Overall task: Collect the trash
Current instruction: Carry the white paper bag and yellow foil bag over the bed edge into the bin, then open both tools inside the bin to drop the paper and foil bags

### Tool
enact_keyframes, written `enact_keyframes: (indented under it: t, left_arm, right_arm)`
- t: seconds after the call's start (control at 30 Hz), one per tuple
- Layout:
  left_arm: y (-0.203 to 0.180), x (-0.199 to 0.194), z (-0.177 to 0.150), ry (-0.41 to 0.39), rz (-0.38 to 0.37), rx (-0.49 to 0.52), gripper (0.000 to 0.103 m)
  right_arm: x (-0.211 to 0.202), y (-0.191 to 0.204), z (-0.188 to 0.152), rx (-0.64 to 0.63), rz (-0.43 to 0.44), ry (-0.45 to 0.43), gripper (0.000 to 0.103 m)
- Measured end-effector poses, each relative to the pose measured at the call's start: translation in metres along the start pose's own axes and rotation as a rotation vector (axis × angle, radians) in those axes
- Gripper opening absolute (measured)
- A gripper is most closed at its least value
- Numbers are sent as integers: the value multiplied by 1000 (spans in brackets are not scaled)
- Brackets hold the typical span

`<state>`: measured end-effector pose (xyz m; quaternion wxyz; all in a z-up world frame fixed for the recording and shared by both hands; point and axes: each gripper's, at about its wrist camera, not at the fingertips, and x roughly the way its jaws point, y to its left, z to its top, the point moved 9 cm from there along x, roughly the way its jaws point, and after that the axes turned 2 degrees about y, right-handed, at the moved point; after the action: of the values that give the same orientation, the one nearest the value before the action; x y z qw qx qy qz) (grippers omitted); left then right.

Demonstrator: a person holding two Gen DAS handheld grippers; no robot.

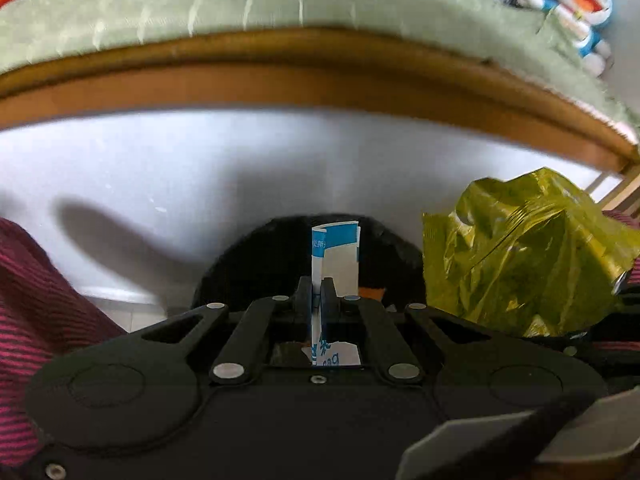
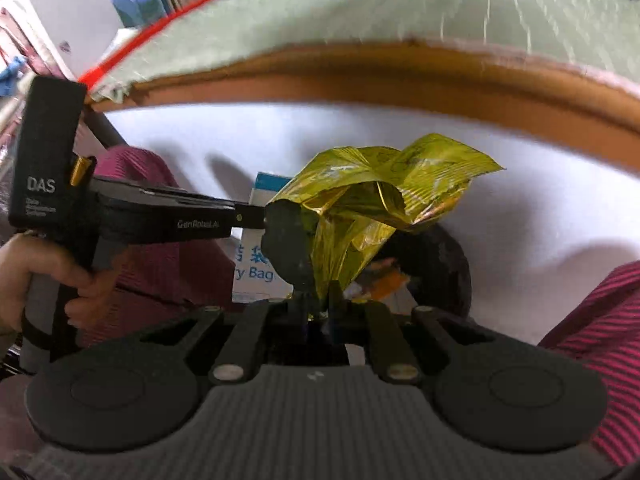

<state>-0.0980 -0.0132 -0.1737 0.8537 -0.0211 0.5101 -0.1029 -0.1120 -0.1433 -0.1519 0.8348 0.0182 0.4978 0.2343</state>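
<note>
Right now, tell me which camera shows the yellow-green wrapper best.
The right wrist view: the yellow-green wrapper sits mid-frame, whole, crumpled and pinched in the right gripper above the black bin. The left wrist view catches it only at the right edge, partly cut off, beside the blue-and-white packet.

Yellow-gold crinkled wrapper (image 2: pixel 384 208), blue-and-white paper packet (image 1: pixel 335 254), magenta-and-dark striped clothing (image 1: pixel 36 312), green cloth (image 1: pixel 240 4).

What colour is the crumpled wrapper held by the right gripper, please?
Shiny yellow-green, the wrapper; the right wrist view shows it best.
</note>
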Motion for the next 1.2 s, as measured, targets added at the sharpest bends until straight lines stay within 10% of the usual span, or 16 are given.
enact_keyframes:
  t: [0.43,0.67,0.83,1.2]
  left_arm:
    - [15,93,-22,161,79,-69,6]
    - [14,98,-28,170,104,-42,10]
    - [15,98,-27,169,111,-29,36]
    - [16,95,-27,169,95,-36,58]
  right_arm:
    - [87,-34,-8,119,-13,139,15]
    - [90,-42,-9,133,-25,136,41]
    - [86,-43,-9,133,-36,120,54]
    - [84,-45,-9,117,-82,92,73]
